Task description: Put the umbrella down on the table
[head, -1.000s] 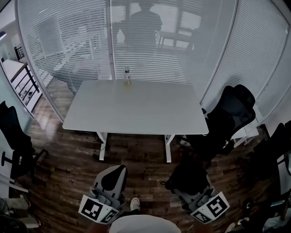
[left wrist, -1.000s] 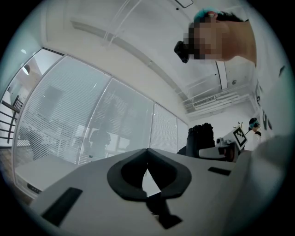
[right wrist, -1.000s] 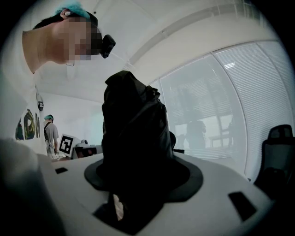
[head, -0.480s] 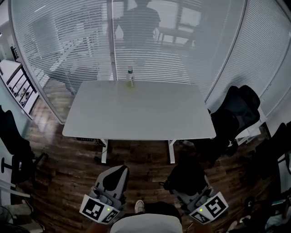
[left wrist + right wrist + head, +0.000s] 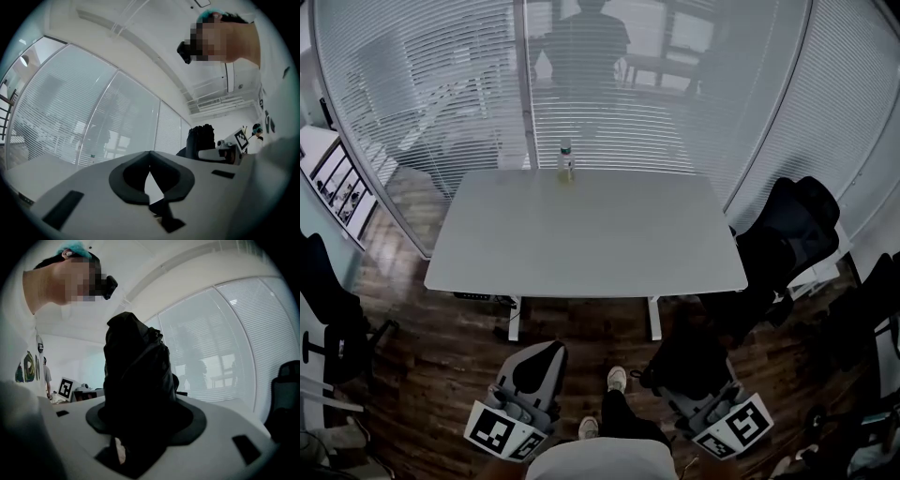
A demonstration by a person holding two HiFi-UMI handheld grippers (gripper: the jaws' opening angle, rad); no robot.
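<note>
A black folded umbrella [image 5: 687, 356] stands up out of my right gripper [image 5: 698, 382], low in the head view and short of the white table [image 5: 581, 234]. In the right gripper view the umbrella [image 5: 133, 362] fills the space between the jaws, and the right gripper [image 5: 140, 408] is shut on it. My left gripper [image 5: 534, 364] is beside it at the lower left, also short of the table's near edge. Its jaws meet at the tips in the left gripper view, so the left gripper [image 5: 150, 154] is shut with nothing in it.
A small bottle [image 5: 566, 161] stands at the table's far edge. Black office chairs sit at the right [image 5: 787, 234] and the left [image 5: 323, 300]. Glass walls with blinds enclose the room. The person's shoe [image 5: 617, 379] is on the wooden floor between the grippers.
The table has come closer and lower in the head view as both grippers are carried toward it. A foot has stepped forward between them. The umbrella stays in the right gripper.
</note>
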